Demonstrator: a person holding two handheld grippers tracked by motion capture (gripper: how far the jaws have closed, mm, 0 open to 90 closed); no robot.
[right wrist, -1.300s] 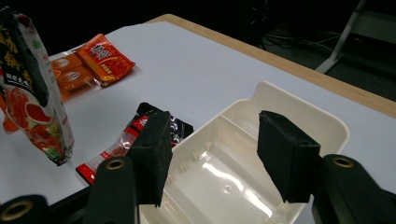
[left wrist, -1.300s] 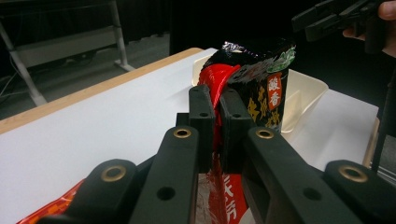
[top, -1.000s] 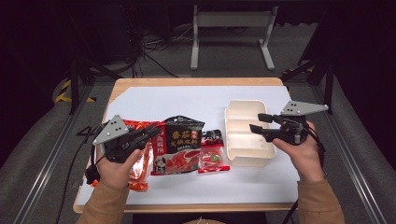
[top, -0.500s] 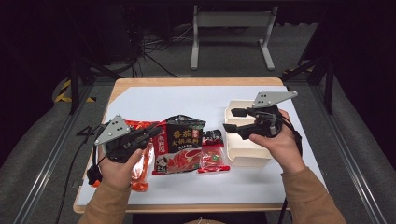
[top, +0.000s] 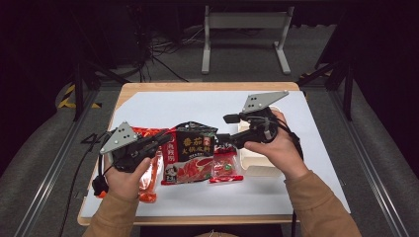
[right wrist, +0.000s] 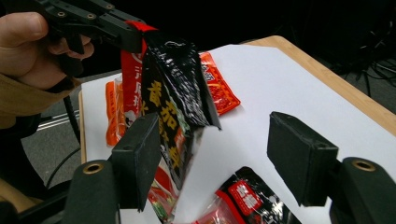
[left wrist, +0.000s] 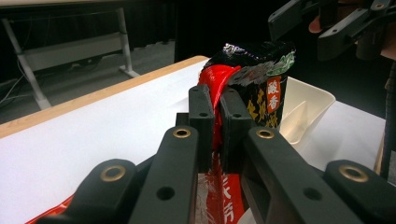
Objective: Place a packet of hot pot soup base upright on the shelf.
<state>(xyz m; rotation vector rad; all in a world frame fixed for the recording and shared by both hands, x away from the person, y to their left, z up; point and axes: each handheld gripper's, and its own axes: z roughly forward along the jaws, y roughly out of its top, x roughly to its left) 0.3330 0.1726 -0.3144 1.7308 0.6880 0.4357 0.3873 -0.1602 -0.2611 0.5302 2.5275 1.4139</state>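
Observation:
A large black-and-red seasoning bag (top: 192, 153) lies mid-table, its left edge lifted. My left gripper (top: 165, 139) is shut on that red edge; in the left gripper view the jaws pinch the red strip (left wrist: 217, 116) with the bag (left wrist: 259, 88) rising beyond. My right gripper (top: 221, 139) is open at the bag's right side. In the right gripper view its pads (right wrist: 137, 158) stand wide apart, with the bag (right wrist: 175, 98) hanging just ahead of the left pad and the left gripper (right wrist: 133, 35) holding its top corner.
A white food container (top: 259, 165) sits under the right hand, also visible as a white container (left wrist: 303, 112). Orange-red sachets (top: 148, 173) lie under the left hand, a small sachet (top: 225, 168) by the bag, and a black-red sachet (right wrist: 243, 196) near the right jaws. White sheet (top: 197, 106) covers the table.
The right hand has swung left from above the white container to the bag's right side, its gripper staying open. The left gripper keeps its hold on the bag's edge.

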